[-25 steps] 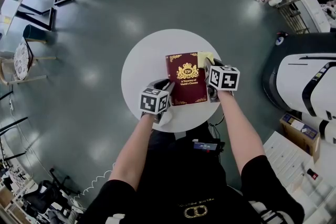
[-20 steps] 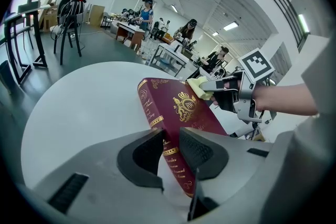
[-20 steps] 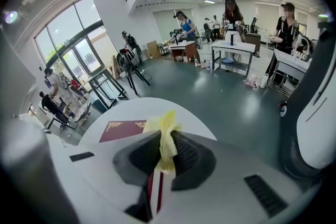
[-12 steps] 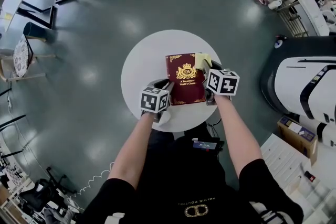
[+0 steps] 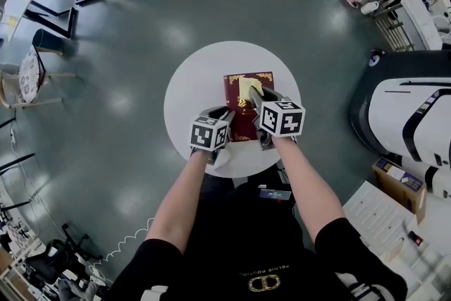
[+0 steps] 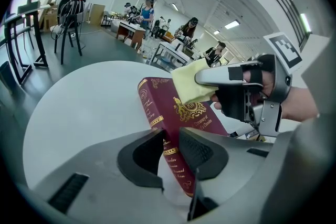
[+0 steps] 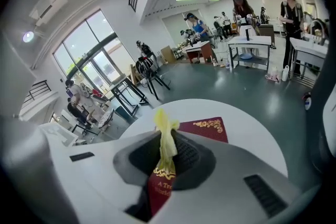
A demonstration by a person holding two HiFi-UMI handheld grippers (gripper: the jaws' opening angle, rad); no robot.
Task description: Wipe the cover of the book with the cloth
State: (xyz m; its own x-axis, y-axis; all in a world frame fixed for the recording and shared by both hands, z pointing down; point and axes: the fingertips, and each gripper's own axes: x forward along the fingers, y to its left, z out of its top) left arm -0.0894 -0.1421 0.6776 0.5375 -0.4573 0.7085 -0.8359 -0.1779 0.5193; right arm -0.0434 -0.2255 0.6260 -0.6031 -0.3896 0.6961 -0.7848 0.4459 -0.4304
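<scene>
Yellow cloth is pinched tight in the right gripper. Its jaws are closed on a bunched strip that stands up past the pads, and the gold lettering of the maroon book shows just beneath them. The left gripper has its jaws partly apart with the book's spine edge running between them. They look to be clamped on that near-left corner, pinning the book down.

Further out, the book lies flat at the middle of the round white table. What has changed is the right side. A second ago the cloth sat at the book's upper-right corner, with that gripper off the right edge of the cover. Now the gripper has swung towards the left of the head view, and the cloth covers the crest at the centre of the cover. The left gripper has not budged.

To my eye a wiping stroke is under way, carried from the right-hand margin to mid-cover. The left part of the cover and the strip nearest the person look not yet reached, so more passes seem needed while the left side keeps the book from sliding.
</scene>
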